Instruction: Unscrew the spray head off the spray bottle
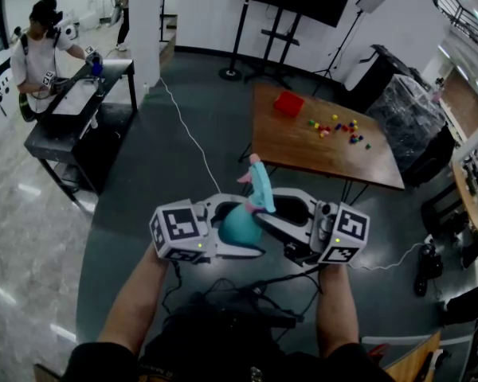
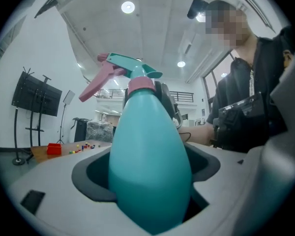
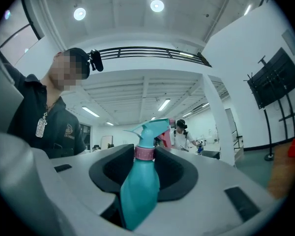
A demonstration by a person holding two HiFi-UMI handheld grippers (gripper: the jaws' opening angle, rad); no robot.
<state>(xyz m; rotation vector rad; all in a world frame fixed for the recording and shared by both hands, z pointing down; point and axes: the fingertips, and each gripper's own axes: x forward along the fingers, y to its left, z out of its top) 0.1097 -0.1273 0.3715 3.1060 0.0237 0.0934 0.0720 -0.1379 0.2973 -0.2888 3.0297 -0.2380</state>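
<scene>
Both grippers are held level in front of the person, facing each other, with one bottle between them.

Left gripper [image 1: 227, 233]: jaws set wide and clamped on the fat lower body of the teal plastic spray bottle [image 2: 150, 161]. The body fills the gap between the dark pads [image 2: 91, 173], and both pads press on it.

Right gripper [image 1: 272, 212]: jaws narrower, closed round the neck. The pink screw collar [image 3: 144, 153] sits between the pad tips and appears to touch both. The teal spray head [image 3: 150, 127] stands just above this gripper's jaws and is seated on the bottle.

The bottle stands roughly upright, nozzle end up. The pink trigger [image 2: 99, 82] points away from the left gripper's jaws, toward the room. The bottle rests on nothing.

Beyond both grippers is a brown wooden table [image 1: 327, 146] carrying a red box [image 1: 288, 103] and scattered small coloured blocks [image 1: 338, 127].
</scene>
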